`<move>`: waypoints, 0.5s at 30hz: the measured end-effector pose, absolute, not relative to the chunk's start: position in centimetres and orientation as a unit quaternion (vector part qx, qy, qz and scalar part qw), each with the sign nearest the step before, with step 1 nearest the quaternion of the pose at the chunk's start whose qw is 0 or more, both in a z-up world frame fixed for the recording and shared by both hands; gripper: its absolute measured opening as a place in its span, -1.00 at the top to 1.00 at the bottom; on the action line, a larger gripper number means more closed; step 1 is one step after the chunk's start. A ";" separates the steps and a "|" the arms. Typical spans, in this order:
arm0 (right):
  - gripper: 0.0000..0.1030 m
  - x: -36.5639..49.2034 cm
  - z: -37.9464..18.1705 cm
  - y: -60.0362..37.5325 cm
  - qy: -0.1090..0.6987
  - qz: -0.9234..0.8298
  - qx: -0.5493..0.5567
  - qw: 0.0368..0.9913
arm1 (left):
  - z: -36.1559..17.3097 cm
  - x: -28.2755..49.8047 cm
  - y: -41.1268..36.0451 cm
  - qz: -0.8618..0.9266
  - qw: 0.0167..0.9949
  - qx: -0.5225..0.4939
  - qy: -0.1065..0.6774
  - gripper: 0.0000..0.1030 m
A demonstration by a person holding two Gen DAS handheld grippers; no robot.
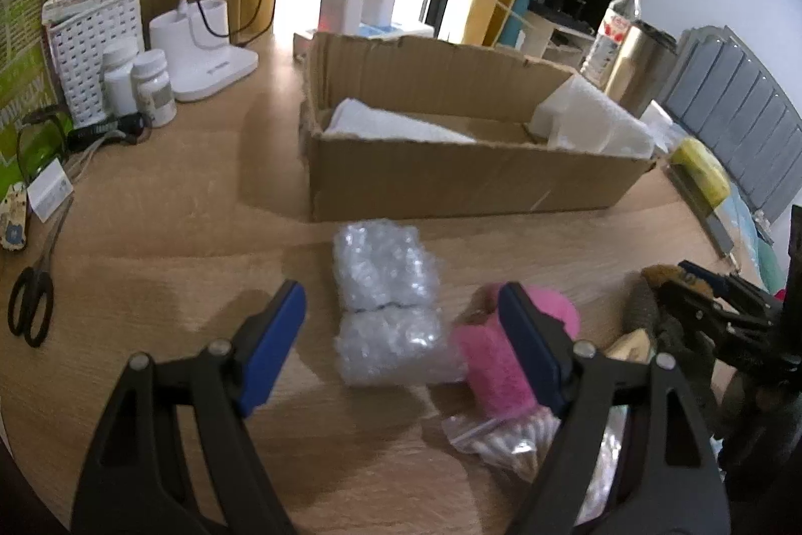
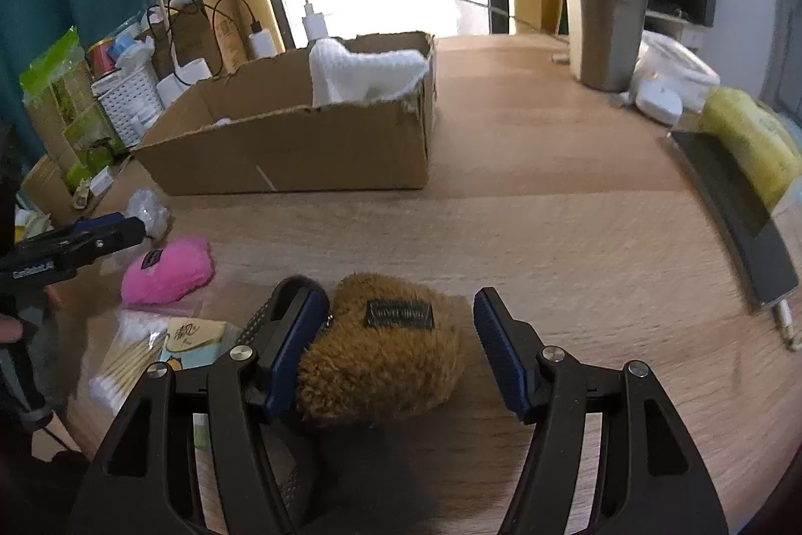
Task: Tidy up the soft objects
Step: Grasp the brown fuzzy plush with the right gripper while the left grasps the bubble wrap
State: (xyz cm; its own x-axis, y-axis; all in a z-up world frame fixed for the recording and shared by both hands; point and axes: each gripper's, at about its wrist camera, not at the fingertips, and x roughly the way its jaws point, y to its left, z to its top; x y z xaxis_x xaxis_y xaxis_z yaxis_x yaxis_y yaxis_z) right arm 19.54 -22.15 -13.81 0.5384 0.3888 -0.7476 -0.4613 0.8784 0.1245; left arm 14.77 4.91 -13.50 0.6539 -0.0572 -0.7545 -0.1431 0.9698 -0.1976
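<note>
Near the counter's front edge, the left claw (image 1: 401, 344) hangs spread wide, nothing gripped, over a bubble-wrap bundle (image 1: 388, 302) with a pink plush (image 1: 501, 364) beside it. Alongside, the right claw (image 2: 396, 344) stands released around a brown plush (image 2: 386, 349), pads not pressing. Behind them sits a cardboard box (image 2: 301, 154) holding white foam (image 2: 366, 76).

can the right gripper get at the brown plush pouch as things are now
Probably yes: the right gripper is open around the brown plush pouch, nothing lies on top, and a gap remains beside its right finger.
</note>
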 end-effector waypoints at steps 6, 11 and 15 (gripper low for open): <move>-0.05 19.3 -13.9 -21.7 0.417 0.254 -0.053 0.871 | -13.8 14.7 5.3 0.021 0.901 -0.127 0.415 -0.38; 0.03 19.2 -13.5 -21.6 0.408 0.260 -0.059 0.873 | -14.1 14.8 5.2 0.013 0.897 -0.123 0.425 0.03; 0.04 19.2 -12.5 -21.7 0.391 0.262 -0.058 0.880 | -14.1 14.5 5.2 0.005 0.898 -0.126 0.422 0.13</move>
